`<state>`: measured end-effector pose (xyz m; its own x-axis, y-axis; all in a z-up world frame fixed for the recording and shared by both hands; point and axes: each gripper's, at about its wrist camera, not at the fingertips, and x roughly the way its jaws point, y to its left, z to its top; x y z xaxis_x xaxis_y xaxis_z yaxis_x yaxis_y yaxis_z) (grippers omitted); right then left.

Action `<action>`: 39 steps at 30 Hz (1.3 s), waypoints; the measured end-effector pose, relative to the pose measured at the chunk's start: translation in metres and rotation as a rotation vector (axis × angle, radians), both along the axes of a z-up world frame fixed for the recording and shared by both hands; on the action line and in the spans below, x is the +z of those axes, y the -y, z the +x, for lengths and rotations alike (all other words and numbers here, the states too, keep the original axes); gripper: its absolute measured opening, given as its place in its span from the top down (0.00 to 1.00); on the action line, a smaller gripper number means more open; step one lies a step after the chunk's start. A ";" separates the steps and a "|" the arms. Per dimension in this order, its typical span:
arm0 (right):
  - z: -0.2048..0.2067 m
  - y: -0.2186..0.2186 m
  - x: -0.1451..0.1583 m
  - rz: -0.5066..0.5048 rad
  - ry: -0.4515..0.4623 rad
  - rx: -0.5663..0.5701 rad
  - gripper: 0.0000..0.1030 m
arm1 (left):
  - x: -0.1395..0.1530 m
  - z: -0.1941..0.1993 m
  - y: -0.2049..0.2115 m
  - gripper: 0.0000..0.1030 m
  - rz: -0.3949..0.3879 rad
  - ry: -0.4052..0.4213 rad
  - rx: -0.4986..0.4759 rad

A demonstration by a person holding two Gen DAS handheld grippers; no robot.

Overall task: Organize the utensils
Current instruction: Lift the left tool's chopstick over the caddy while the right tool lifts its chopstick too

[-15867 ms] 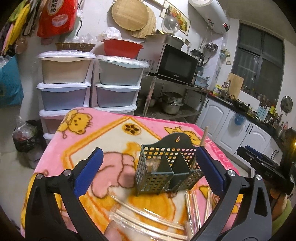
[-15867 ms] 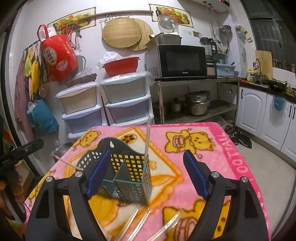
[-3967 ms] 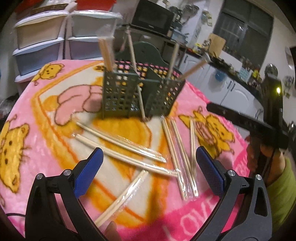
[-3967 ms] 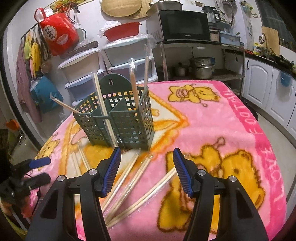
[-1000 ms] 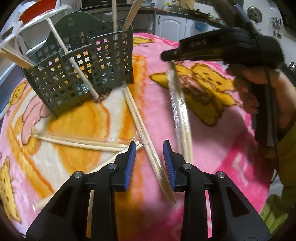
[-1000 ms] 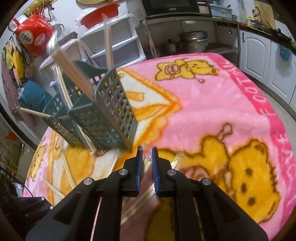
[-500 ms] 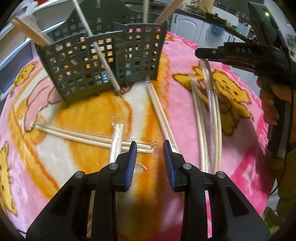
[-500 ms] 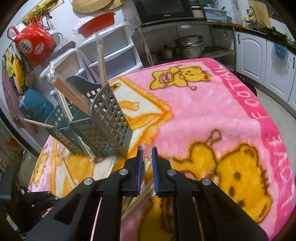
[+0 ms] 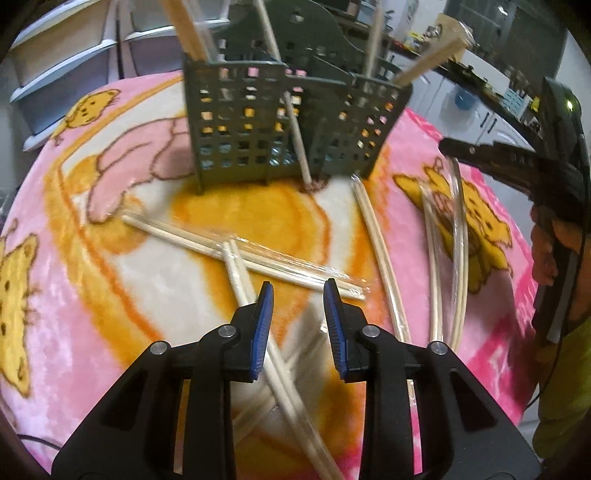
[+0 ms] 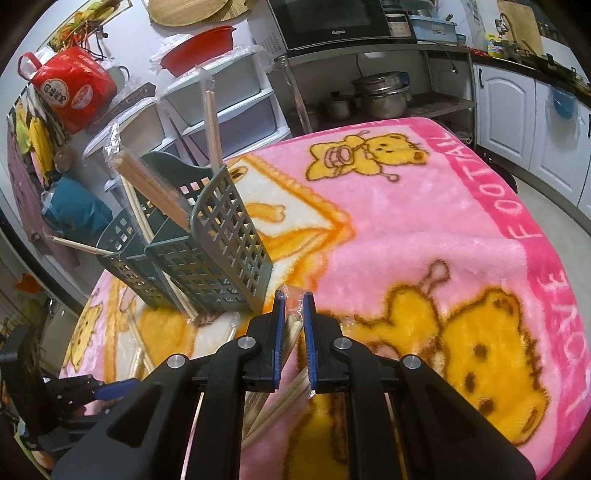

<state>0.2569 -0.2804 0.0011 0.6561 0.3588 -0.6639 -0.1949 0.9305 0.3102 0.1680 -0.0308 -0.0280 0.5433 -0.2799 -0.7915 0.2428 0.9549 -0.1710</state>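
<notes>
A dark green lattice utensil holder (image 9: 291, 122) stands on the pink bear blanket (image 9: 74, 258) with several chopstick pairs in it; it also shows in the right wrist view (image 10: 207, 251). Several wrapped chopstick pairs (image 9: 243, 254) lie on the blanket in front of it. My left gripper (image 9: 297, 295) hovers low over them, jaws partly open, one wrapped pair (image 9: 266, 332) running beneath the gap, not clamped. My right gripper (image 10: 293, 306) is shut on a wrapped chopstick pair (image 10: 291, 325), lifted off the blanket at the holder's right; it also shows in the left wrist view (image 9: 452, 151), with the pair (image 9: 460, 236) hanging from it.
Stacked plastic drawers (image 10: 207, 92), a microwave (image 10: 332, 22) on a metal rack with pots (image 10: 376, 96) stand behind the table. White cabinets (image 10: 509, 107) line the right. The blanket's edge drops off at the right (image 10: 565, 258).
My left gripper has moved nearer the loose chopsticks and its jaws have stayed narrowed. My right gripper keeps its wrapped pair and has lifted it slightly beside the holder.
</notes>
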 end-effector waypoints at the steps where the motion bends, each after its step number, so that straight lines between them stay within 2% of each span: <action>1: 0.000 0.000 0.001 0.001 0.001 0.001 0.90 | 0.002 0.000 -0.003 0.78 -0.005 0.003 0.006; 5: -0.003 -0.005 0.006 0.003 0.017 0.009 0.90 | 0.006 0.001 -0.010 0.71 -0.002 0.018 0.041; 9: -0.007 -0.008 0.017 0.015 0.048 0.025 0.91 | -0.001 0.010 -0.023 0.71 0.003 -0.023 0.095; 13: -0.014 -0.010 0.032 0.031 0.086 0.043 0.91 | -0.009 0.018 -0.024 0.71 0.013 -0.053 0.099; 17: -0.024 -0.014 0.051 0.046 0.134 0.069 0.92 | -0.013 0.023 -0.020 0.79 0.009 -0.074 0.090; 20: -0.030 -0.019 0.066 0.048 0.168 0.104 0.93 | -0.014 0.025 -0.023 0.87 -0.020 -0.090 0.090; 24: -0.039 -0.027 0.085 0.038 0.216 0.143 0.93 | -0.012 0.027 -0.028 0.92 -0.071 -0.102 0.071; 29: -0.049 -0.037 0.105 0.025 0.269 0.184 0.95 | 0.006 0.024 -0.031 0.96 -0.103 -0.062 0.076; 39: -0.056 -0.049 0.133 0.009 0.343 0.220 0.95 | 0.071 0.016 -0.033 0.97 -0.172 0.095 0.068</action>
<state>0.2005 -0.2313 0.1339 0.7460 0.5202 -0.4158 -0.4826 0.8525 0.2008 0.1836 0.0026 0.0435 0.6356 -0.3668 -0.6794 0.2021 0.9283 -0.3121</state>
